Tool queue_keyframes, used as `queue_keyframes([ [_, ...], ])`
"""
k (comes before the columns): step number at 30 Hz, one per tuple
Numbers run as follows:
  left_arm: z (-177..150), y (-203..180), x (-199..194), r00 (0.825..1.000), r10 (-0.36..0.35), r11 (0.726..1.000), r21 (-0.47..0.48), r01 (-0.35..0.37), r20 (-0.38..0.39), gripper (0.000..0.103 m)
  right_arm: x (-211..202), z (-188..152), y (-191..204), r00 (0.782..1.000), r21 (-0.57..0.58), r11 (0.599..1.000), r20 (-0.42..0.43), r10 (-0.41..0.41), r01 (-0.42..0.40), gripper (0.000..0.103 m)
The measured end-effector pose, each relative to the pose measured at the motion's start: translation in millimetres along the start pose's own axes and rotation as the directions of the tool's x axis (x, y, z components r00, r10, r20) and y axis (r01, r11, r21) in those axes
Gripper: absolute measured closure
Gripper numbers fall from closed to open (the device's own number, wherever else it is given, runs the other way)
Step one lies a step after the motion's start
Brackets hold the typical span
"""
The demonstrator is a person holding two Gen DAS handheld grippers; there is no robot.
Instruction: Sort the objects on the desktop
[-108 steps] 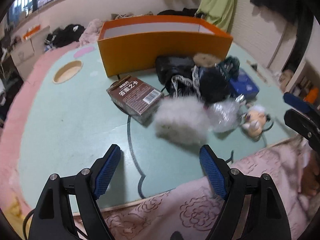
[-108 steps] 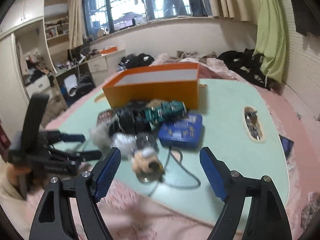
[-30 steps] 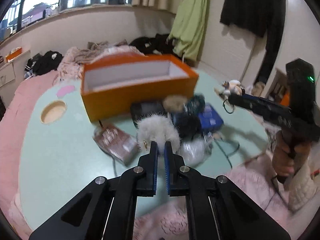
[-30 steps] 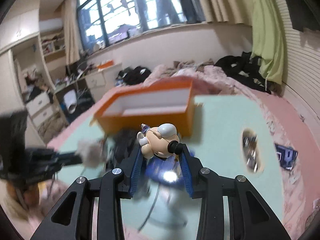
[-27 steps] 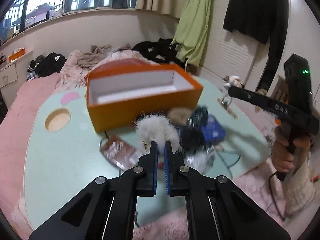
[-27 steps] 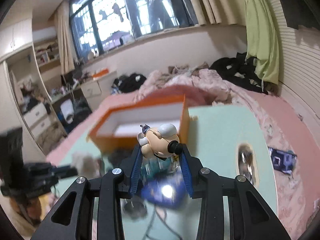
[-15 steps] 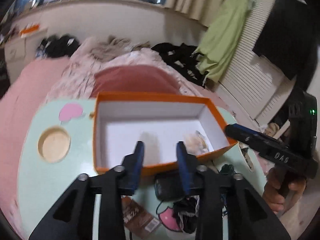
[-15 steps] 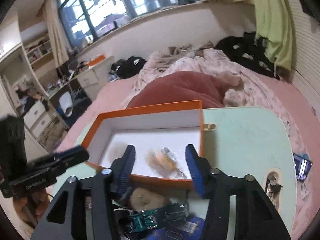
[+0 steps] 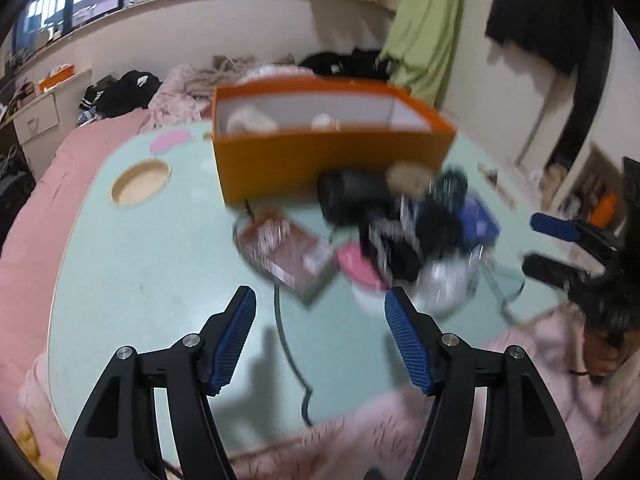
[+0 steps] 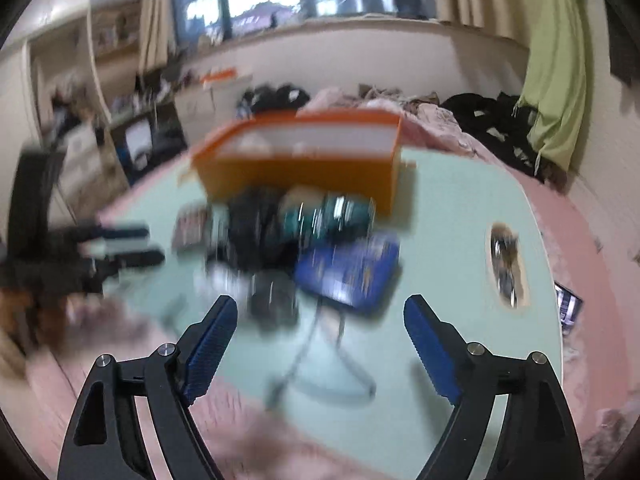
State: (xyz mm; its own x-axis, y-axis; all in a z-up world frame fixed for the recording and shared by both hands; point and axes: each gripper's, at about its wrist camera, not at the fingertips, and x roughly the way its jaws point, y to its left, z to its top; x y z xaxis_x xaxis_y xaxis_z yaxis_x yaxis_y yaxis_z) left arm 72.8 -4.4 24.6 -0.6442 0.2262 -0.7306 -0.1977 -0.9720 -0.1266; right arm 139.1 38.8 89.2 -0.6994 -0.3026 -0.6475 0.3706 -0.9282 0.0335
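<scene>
Two grippers hang over the mint-green table (image 9: 132,248), both with fingers spread wide and nothing between them. Everything is smeared with motion blur, so fine detail is lost.

Starting at the left of the left wrist view: a round wooden recess (image 9: 141,182) sits in the tabletop, with a small pink patch (image 9: 170,142) just beyond it. Next comes the orange box (image 9: 328,140), lying with its long axis across the view, open top up, and two pale things (image 9: 250,122) showing over its near wall, too blurred to name. In front of the box, the brown packet (image 9: 290,254) lies flat, turned diagonally, one corner pointing toward the left gripper (image 9: 320,338). Beside it a pink item (image 9: 358,266), then the dark heap (image 9: 384,208) with a tan fluffy ball (image 9: 410,174) on top, touching the box's front. A blue box (image 9: 478,218) rests at the heap's right edge, and a clear shiny wrapper (image 9: 446,282) lies nearest the table's front. Far right, the right gripper (image 9: 556,246) pokes in over the pink blanket, fingers apart.

From the right wrist view the right gripper (image 10: 320,336) frames the same heap; a teal item (image 10: 332,216) lies lengthwise across it, and the blue box (image 10: 352,268) sits just right of center.
</scene>
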Motion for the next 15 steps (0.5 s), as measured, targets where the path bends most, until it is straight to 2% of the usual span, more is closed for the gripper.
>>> queue_keyframes([
  [3, -12, 0, 16, 0.997, 0.048, 0.999, 0.000, -0.048, -0.053, 0.035, 13, -26, 10, 0.998, -0.012, 1.000, -0.056, -0.013, 0.013, 0.017],
  [6, -14, -8, 19, 0.995, 0.088, 0.996, 0.037, -0.086, -0.052, 0.026, 23, -28, 11, 0.997, -0.024, 0.998, -0.055, -0.052, 0.051, 0.012],
  [7, -15, -10, 20, 0.995, 0.086, 0.996, 0.045, -0.084, -0.056, 0.017, 24, -29, 12, 0.997, -0.025, 0.998, -0.056, -0.061, 0.060, 0.010],
  [8, -15, -11, 21, 0.995, 0.077, 0.996, 0.048, -0.074, -0.061, 0.010, 27, -31, 12, 0.995, -0.026, 0.996, -0.058, -0.084, 0.083, 0.002],
  [10, -16, -10, 25, 0.994, 0.078, 0.996, 0.046, -0.074, -0.075, 0.000, 30, -32, 8, 0.991, -0.020, 0.993, -0.060, -0.119, 0.118, 0.000],
  [15, -17, -9, 25, 0.994, 0.083, 0.996, 0.037, -0.080, -0.077, 0.000, 29, -34, 7, 0.992, -0.025, 0.993, -0.048, -0.120, 0.119, 0.000],
])
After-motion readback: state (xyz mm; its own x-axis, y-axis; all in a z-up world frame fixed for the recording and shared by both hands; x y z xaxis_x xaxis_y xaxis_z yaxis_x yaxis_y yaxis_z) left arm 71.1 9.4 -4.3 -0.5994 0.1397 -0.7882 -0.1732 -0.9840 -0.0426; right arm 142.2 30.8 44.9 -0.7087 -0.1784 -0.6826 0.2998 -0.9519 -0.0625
